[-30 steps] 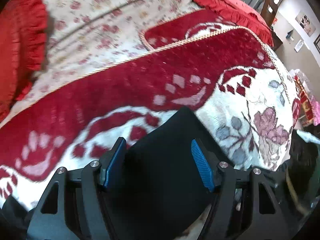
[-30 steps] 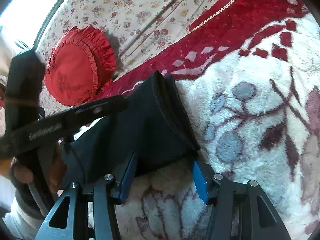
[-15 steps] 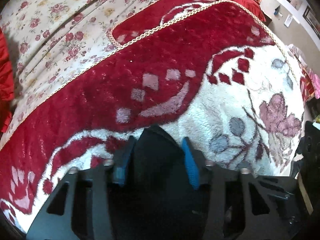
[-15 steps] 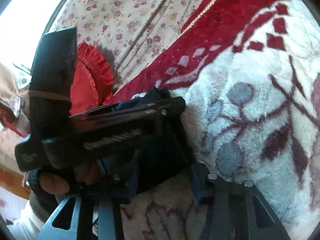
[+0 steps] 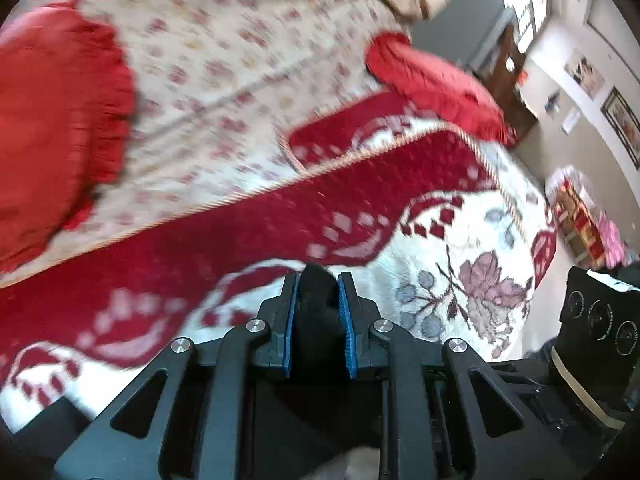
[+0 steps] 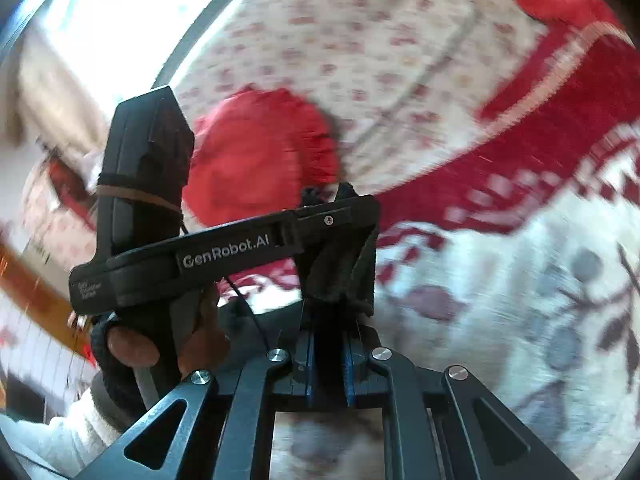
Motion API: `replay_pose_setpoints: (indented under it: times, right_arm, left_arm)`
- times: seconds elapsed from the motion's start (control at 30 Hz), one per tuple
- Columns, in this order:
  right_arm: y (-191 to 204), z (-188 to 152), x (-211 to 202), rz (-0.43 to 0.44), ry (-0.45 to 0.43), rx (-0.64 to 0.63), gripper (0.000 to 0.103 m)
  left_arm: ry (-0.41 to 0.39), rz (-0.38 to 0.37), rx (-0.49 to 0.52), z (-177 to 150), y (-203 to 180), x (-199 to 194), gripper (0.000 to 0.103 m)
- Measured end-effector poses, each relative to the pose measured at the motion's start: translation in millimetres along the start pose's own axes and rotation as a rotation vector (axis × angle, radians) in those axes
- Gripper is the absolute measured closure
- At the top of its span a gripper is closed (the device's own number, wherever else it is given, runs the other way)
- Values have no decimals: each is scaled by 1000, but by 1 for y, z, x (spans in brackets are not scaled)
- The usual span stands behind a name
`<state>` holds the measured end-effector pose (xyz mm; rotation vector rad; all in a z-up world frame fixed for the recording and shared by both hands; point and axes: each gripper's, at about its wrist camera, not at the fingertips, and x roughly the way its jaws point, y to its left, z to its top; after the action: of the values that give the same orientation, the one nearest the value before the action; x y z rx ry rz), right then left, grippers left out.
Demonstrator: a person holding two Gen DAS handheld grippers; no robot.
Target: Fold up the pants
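Behind everything spreads a red-and-white flowered blanket (image 5: 460, 240) over the bed, w/ a red frilly cushion (image 5: 52, 152) at the back. Dark pants (image 6: 340, 264) are lifted off it, bunched between both tools. Left gripper (image 5: 318, 312) is clamped on a fold of cloth; right gripper (image 6: 328, 360) is pinched on another bit just beside it. Fabric looks soft, light, floppy (probably sags wherever unsupported), so best held at hem or waistband corners, well apart.
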<state>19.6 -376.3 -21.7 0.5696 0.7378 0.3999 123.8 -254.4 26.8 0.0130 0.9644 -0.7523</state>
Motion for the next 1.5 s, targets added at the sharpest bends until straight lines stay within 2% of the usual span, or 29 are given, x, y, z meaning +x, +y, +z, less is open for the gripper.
replay_pose_setpoints:
  times: [0.1,0.2,0.27,0.37,0.43,0.47,0.5,0.53,0.6,0.67,0.77,0.87,1.07,1.17,1.27,1.5]
  right_arm:
    - [37,-5,13,49,37,-78,93]
    - [69,-18,39,87,98,-142,93]
    - [84,-30,64,111,159,-164,93]
    - [98,-52,104,140,263,-197,93]
    - [101,-63,130,114,315,-216,92]
    - [104,-70,144,86,342,-230,90]
    - [107,-77,156,56,379,-254,81]
    - [113,-82,160,62,402,-278,72]
    - [124,-82,150,115,391,-309,62]
    - [128,-73,135,151,366,-309,62]
    - [119,-60,111,150,311,-283,62]
    - [101,-45,101,82,253,-246,62]
    - [76,-27,104,-115,206,-243,62]
    - [70,-24,109,-180,197,-242,62]
    - [65,-23,113,-228,206,-243,62]
    - [58,-22,123,-286,217,-259,62]
  left_arm:
    - [-48,37,-36,-14,26,-38,85]
    - [-62,89,-105,-39,61,-64,85]
    - [-54,132,-159,-62,87,-74,85]
    - [-36,155,-254,-92,119,-81,85]
    - [-25,179,-323,-111,140,-86,85]
    - [-25,189,-339,-118,145,-89,85]
    - [-23,199,-355,-124,150,-92,79]
    - [-22,204,-365,-129,152,-94,73]
    - [-27,201,-383,-137,154,-100,67]
    - [-36,191,-392,-142,152,-103,64]
    - [-35,182,-393,-145,146,-102,59]
    - [-33,211,-367,-145,135,-99,59]
    - [-53,232,-360,-145,118,-94,58]
    - [-42,280,-353,-147,111,-86,58]
    - [-28,318,-359,-152,111,-79,58]
    - [2,350,-403,-161,120,-70,58]
